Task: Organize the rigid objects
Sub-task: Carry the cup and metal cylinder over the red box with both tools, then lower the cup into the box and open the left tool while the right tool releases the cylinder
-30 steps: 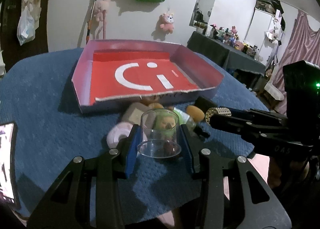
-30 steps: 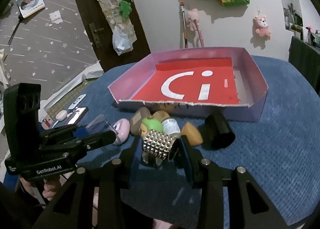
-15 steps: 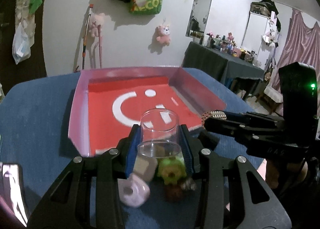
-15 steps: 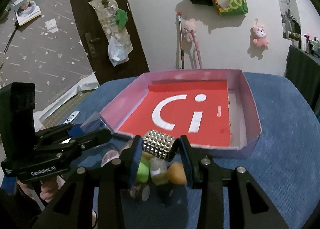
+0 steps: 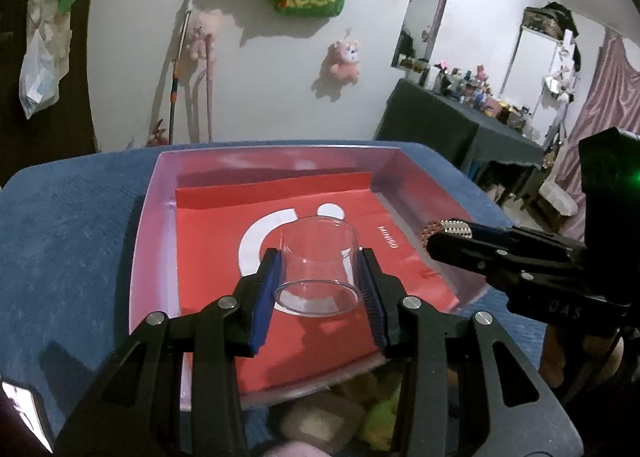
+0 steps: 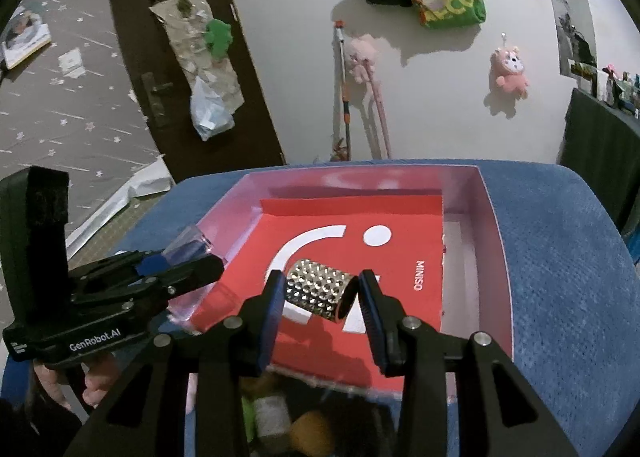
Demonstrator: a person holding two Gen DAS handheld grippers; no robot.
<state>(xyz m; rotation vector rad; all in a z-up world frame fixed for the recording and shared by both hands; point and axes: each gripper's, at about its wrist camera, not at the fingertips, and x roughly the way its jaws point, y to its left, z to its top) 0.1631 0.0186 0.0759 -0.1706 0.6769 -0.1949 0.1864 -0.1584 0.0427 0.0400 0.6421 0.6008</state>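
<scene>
Left wrist view: your left gripper [image 5: 318, 285] clamps a clear cup [image 5: 318, 267] mid-frame above the tray [image 5: 152, 225], ready for setting down; your right gripper [image 6: 320, 295] grips a studded cylinder [image 6: 320, 291] over its red liner.

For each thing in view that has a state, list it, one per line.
Left gripper: shut on clear plastic cup.
Clear plastic cup: held, empty, above the tray.
Right gripper: shut on studded silver cylinder.
Studded silver cylinder: held on its side, tilted.
Pink cardboard tray with red liner: nothing lying in it.
</scene>
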